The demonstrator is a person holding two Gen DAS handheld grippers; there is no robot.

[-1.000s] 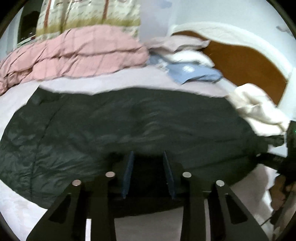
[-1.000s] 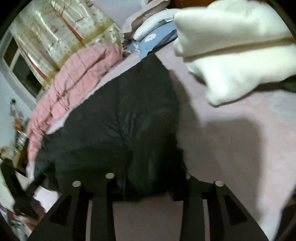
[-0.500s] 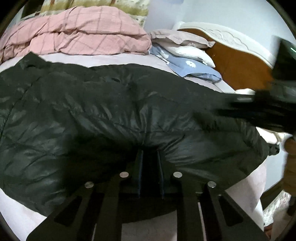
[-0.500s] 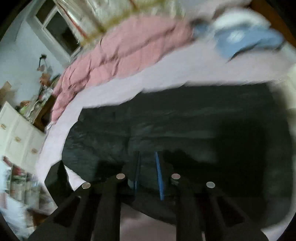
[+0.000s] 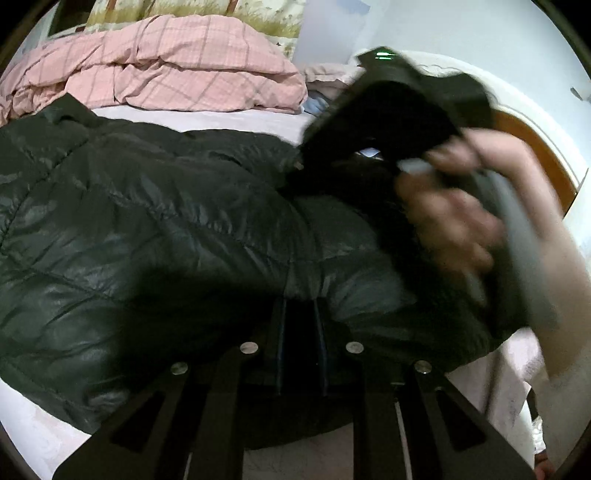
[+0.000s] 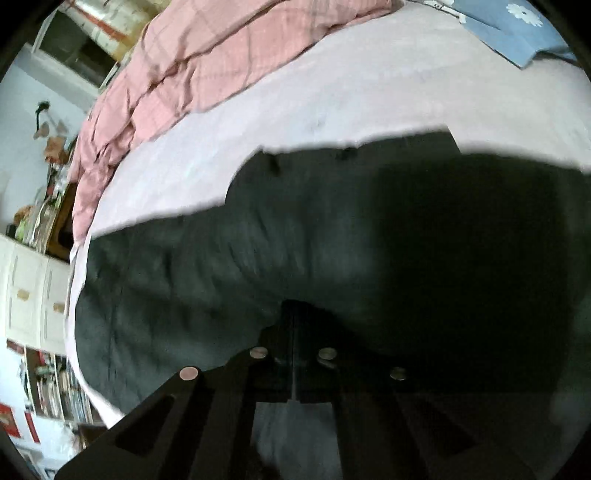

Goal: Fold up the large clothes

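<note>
A large black puffer jacket (image 5: pixel 147 236) lies spread on the bed's pale sheet (image 5: pixel 229 118). My left gripper (image 5: pixel 300 306) is shut on the jacket's near edge, its fabric bunched between the fingers. The right gripper's black body (image 5: pixel 388 110) and the hand holding it pass over the jacket's right side, blurred. In the right wrist view the jacket (image 6: pixel 295 240) fills the middle, and my right gripper (image 6: pixel 293 310) is shut on its edge, fingers pressed together.
A pink plaid duvet (image 5: pixel 166 70) is piled at the far side of the bed, also in the right wrist view (image 6: pixel 207 59). A blue flowered pillow (image 6: pixel 513 29) lies far right. A wooden headboard (image 5: pixel 535 155) is right. White cabinets (image 6: pixel 29 295) stand left.
Both grippers closed on the jacket's edge. The right gripper swung leftward over the jacket, carrying its side across; it now looms large in the left wrist view.
</note>
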